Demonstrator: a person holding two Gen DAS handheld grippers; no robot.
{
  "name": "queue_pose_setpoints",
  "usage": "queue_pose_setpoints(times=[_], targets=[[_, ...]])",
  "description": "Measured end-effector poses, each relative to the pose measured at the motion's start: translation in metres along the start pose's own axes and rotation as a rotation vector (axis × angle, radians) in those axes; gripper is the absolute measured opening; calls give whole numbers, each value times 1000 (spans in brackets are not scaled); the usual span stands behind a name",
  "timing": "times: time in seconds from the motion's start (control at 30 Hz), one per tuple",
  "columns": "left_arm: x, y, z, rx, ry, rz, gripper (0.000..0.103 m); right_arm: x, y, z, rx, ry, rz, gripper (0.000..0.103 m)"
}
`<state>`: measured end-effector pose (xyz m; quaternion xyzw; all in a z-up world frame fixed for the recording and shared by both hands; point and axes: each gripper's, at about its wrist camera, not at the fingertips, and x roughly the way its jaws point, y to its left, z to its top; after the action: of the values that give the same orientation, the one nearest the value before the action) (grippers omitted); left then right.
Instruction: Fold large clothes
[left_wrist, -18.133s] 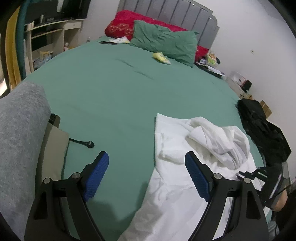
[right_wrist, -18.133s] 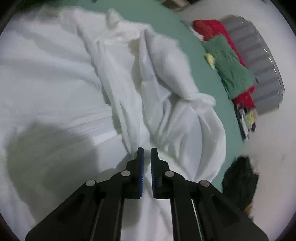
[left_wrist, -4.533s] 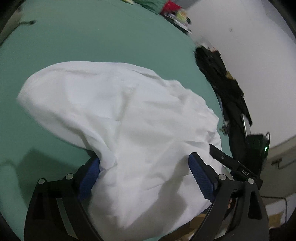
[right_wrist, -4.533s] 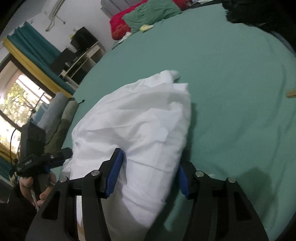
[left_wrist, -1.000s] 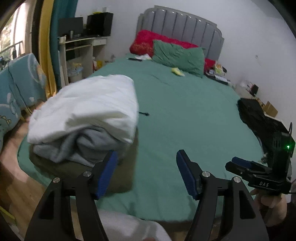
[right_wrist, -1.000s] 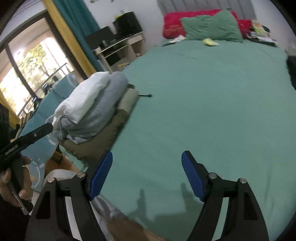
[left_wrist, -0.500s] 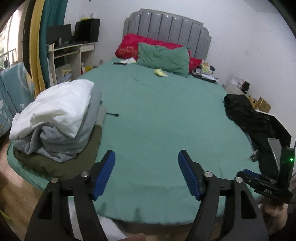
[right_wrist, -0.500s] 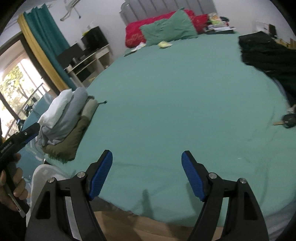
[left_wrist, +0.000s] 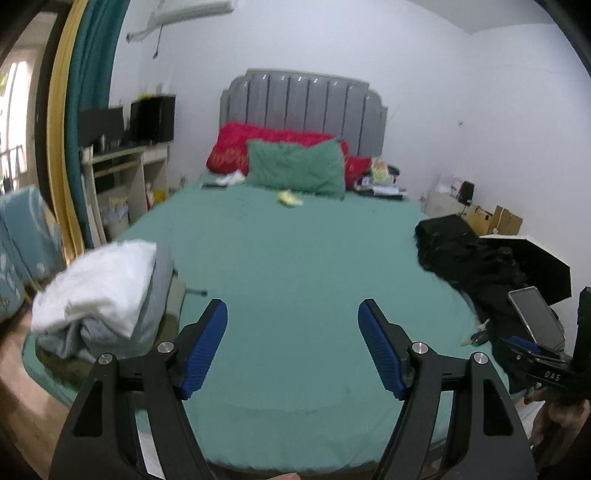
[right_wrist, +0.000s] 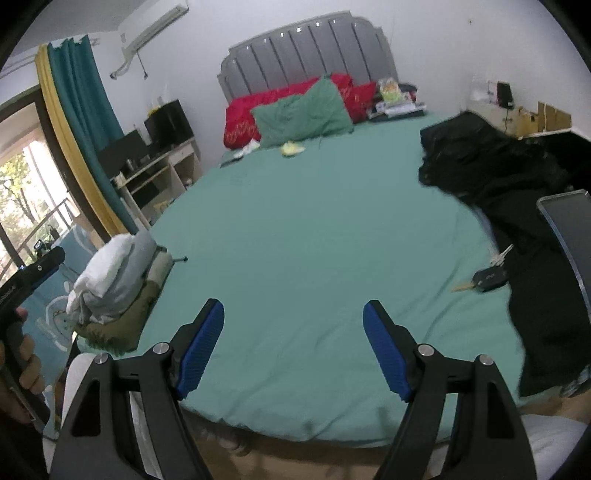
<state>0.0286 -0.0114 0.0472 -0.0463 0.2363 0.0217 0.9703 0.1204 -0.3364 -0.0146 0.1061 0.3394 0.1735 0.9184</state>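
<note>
A folded white garment (left_wrist: 99, 288) tops a stack of folded clothes, with a grey one (left_wrist: 162, 280) and an olive one under it, at the bed's near left corner. The stack also shows in the right wrist view (right_wrist: 114, 280). A heap of black clothes (left_wrist: 476, 258) lies at the bed's right edge, also in the right wrist view (right_wrist: 506, 177). My left gripper (left_wrist: 291, 347) is open and empty above the bed's foot. My right gripper (right_wrist: 293, 347) is open and empty too, back from the bed's near edge.
The green bed sheet (right_wrist: 314, 221) spans both views. A green pillow (left_wrist: 295, 168) and a red one (left_wrist: 236, 147) lie at the grey headboard. Keys (right_wrist: 487, 277) and a phone (right_wrist: 569, 236) sit by the black clothes. Shelves (left_wrist: 122, 177) stand at the left.
Both grippers have pulled back and tilted up from the stack of folded clothes, which now sits further left and lower in both views. Both stay open and empty.
</note>
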Motion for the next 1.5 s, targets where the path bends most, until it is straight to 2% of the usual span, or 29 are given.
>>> queue_pose_setpoints(times=[0.37,0.53,0.7,0.87,1.07,1.23,1.5], targets=[[-57,-17,31,15,-122,-26,77,-88,27,29,-95,-188,-37,84],[-91,-9,43,10,-203,-32,77,-129,51,39,-150,-278,-38,88],[-113,2,49,-3,-246,-18,76,-155,78,44,-209,-343,-28,93],[-125,21,49,-27,-266,13,77,-156,102,44,-254,-360,7,95],[-121,36,41,-41,-284,50,77,-140,118,37,-314,-363,25,101],[-101,39,35,-46,-230,62,77,-114,113,32,-306,-323,27,101],[-81,45,22,-35,-186,55,77,-77,100,28,-277,-239,9,101]])
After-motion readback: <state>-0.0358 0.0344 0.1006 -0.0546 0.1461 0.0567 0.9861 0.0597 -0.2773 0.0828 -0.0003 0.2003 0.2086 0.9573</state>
